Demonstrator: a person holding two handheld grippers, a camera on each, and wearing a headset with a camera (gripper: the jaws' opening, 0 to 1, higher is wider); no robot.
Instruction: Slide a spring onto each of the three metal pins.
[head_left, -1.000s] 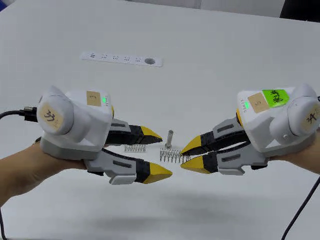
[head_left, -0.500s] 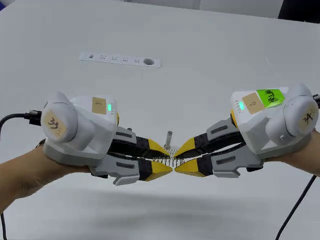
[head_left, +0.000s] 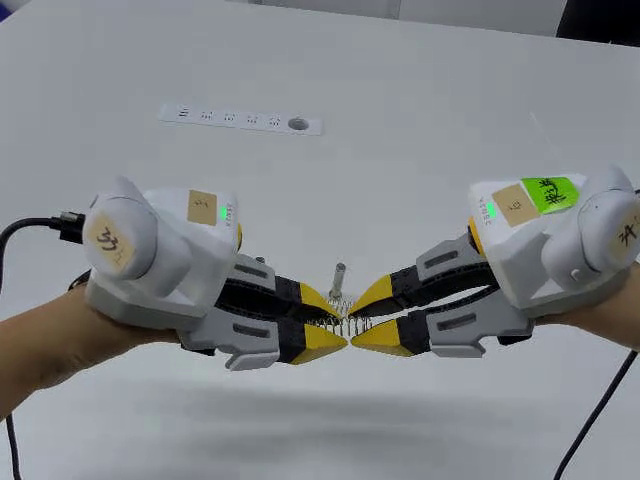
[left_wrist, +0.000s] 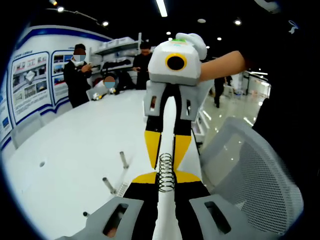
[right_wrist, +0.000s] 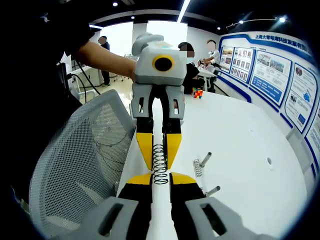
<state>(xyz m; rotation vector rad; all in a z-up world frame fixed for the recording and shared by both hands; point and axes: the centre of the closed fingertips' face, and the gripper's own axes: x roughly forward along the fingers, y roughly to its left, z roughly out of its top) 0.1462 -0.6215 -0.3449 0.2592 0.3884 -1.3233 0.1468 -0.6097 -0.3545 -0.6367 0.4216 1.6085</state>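
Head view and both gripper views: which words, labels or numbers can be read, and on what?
Nothing can be quoted.
Left gripper tan label: one handwritten mark, too small.
Its round cap sticker: handwriting, illegible.
Right gripper green sticker: handwritten characters, blurred.
Its tan label: too small.
Its cap sticker: handwriting, illegible.
Wall posters: blurred.
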